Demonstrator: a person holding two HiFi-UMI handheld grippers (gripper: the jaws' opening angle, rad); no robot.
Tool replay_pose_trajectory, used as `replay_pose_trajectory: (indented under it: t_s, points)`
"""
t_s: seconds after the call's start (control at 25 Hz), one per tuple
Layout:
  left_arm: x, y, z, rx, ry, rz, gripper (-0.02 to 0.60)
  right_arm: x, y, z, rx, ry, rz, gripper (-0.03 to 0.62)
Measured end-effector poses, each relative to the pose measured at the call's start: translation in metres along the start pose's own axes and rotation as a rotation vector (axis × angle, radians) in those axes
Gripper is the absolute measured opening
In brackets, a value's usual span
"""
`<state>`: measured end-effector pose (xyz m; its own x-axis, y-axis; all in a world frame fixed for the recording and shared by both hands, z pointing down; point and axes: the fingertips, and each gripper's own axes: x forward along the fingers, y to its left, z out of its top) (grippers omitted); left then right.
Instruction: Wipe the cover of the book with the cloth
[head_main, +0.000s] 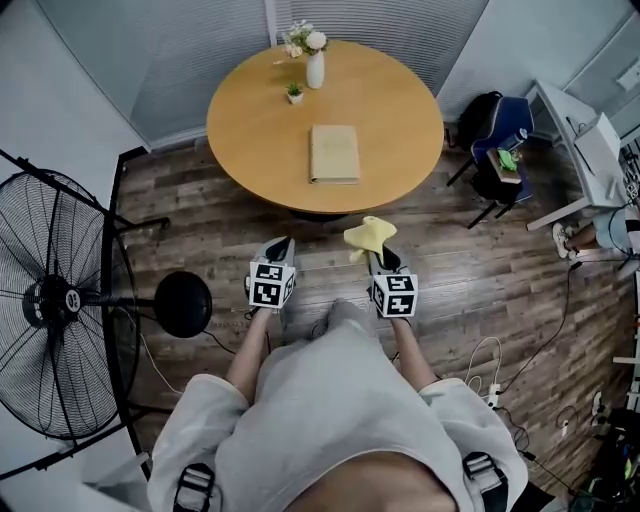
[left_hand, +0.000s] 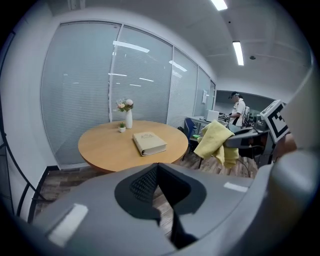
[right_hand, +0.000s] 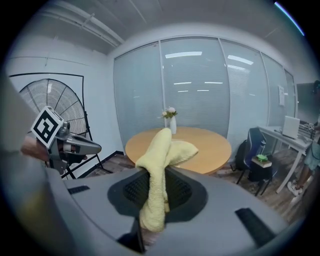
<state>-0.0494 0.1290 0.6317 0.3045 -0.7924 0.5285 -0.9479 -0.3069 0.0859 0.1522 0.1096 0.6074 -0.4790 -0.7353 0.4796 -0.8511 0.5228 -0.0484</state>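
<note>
A tan closed book (head_main: 334, 153) lies flat near the front of the round wooden table (head_main: 400, 110). In the left gripper view the book (left_hand: 148, 142) is well ahead on the table (left_hand: 100, 145). My right gripper (head_main: 381, 255) is shut on a yellow cloth (head_main: 369, 235), held over the floor short of the table. The cloth (right_hand: 157, 170) hangs folded between the jaws of the right gripper (right_hand: 157, 172) and hides the book in that view. My left gripper (head_main: 281, 243) is beside it, shut and empty (left_hand: 159, 167). The cloth (left_hand: 216, 142) also shows at the right of the left gripper view.
A white vase with flowers (head_main: 315, 60) and a small potted plant (head_main: 294, 93) stand at the table's far side. A large black fan (head_main: 55, 300) and a round stool (head_main: 183, 303) are at my left. A blue chair (head_main: 497, 140), a desk and a seated person (head_main: 600, 230) are at the right. Cables (head_main: 490, 370) lie on the floor.
</note>
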Motion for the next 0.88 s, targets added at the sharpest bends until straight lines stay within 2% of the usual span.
replay_pose_trajectory:
  t_s: [0.6,0.88]
  points:
    - [0.029,0.018,-0.002,-0.008,0.036,0.001,0.009,0.038,-0.010,0.008,-0.011,0.003,0.012,0.069]
    - [0.065,0.036,0.020,-0.008,0.044,0.010,0.009,0.076,-0.032,0.026,-0.001,-0.001,0.016,0.069]
